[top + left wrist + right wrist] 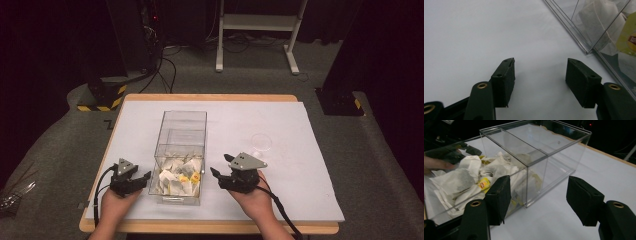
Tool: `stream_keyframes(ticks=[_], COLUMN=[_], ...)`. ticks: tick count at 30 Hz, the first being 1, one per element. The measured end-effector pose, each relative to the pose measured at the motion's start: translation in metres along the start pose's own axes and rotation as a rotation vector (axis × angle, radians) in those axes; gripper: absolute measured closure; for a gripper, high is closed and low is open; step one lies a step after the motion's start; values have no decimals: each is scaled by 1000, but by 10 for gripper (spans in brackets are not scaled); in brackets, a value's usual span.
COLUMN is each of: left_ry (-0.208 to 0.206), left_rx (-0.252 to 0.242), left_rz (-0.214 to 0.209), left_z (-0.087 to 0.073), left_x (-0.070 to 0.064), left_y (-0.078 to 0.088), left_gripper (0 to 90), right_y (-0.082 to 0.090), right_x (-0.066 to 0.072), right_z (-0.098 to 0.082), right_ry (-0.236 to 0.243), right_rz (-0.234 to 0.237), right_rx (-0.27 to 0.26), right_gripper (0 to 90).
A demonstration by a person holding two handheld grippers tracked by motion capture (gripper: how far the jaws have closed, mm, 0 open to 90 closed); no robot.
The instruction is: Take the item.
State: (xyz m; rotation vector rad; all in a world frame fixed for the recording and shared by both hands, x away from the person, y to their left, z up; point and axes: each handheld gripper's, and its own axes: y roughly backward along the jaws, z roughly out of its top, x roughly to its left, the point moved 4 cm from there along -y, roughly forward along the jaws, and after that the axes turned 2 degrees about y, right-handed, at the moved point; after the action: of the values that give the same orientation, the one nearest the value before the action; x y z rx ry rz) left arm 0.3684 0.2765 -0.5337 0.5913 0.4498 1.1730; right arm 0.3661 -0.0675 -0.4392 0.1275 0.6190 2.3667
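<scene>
High view: clear box of papery teabags; both grippers' fingers released, empty.

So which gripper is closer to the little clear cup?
Right. The right gripper sits just below and left of the clear cup, while the left gripper is across the tea bag box, far from it.

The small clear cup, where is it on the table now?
In the high view, the small clear cup stands on the table's right half, right of the clear box and just beyond the right gripper.
</scene>
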Motion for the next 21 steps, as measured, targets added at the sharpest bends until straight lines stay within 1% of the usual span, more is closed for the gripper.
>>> stream_keyframes(ticks=[1,4,8,11,13,17,21], left_ry=[-2,-7,-5,-8,-21,-18,-9], left_rx=[-4,-12,-10,-20,-28,-24,-43], left_rz=[-2,-5,-12,-16,-10,-17,-16], left_z=[0,0,0,0,0,0,0], left_x=[0,-1,0,-1,-1,-1,-1], left_y=[1,1,1,2,3,3,4], left_gripper=[417,423,420,412,406,398,396], right_y=[-2,-6,-14,-22,-27,-37,-44], right_x=[5,13,27,40,50,68,84], right_z=[5,11,20,26,29,31,32], right_ry=[13,28,28,42,49,69,77], right_rz=[8,32,78,110,132,158,184], right_rx=[0,3,20,33,40,60,82], right_gripper=[366,375,376,386,396,420,443])
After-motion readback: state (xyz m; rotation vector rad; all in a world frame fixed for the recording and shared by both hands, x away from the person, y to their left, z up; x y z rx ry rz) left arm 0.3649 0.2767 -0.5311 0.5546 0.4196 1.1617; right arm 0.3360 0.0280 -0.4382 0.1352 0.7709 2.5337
